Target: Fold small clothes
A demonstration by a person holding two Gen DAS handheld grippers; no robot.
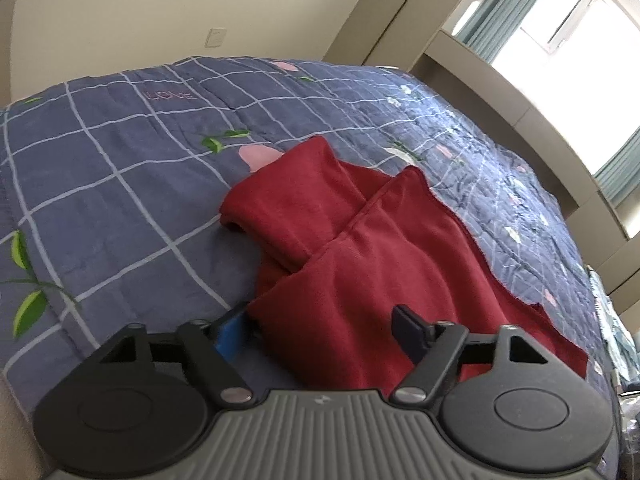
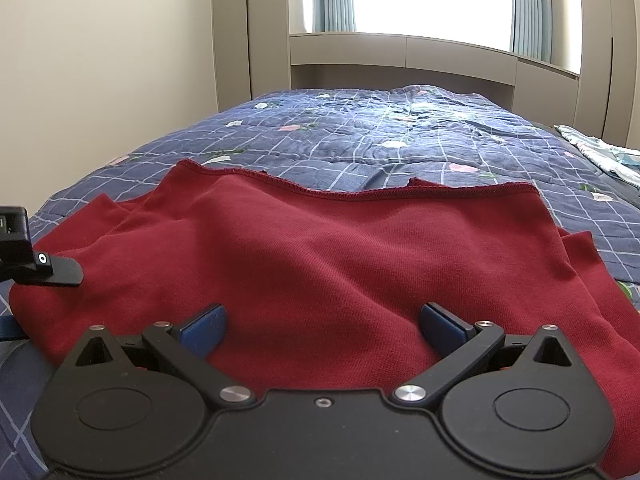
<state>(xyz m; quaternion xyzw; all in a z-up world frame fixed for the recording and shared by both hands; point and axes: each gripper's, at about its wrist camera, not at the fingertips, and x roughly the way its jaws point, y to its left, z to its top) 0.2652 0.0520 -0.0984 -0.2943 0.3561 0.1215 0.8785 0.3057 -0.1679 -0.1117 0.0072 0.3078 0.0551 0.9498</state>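
Note:
A dark red garment lies spread on the blue checked quilt. In the left wrist view the garment shows a folded sleeve reaching to the upper left. My left gripper is open, its blue fingers either side of the garment's near edge. My right gripper is open, low over the garment's near part, holding nothing. Part of the left gripper shows at the left edge of the right wrist view, over the garment's left side.
The bed fills both views. A cream wall runs along its left side. Beige cabinets and a bright window stand at the far end. A pale blue patterned cloth lies at the bed's right edge.

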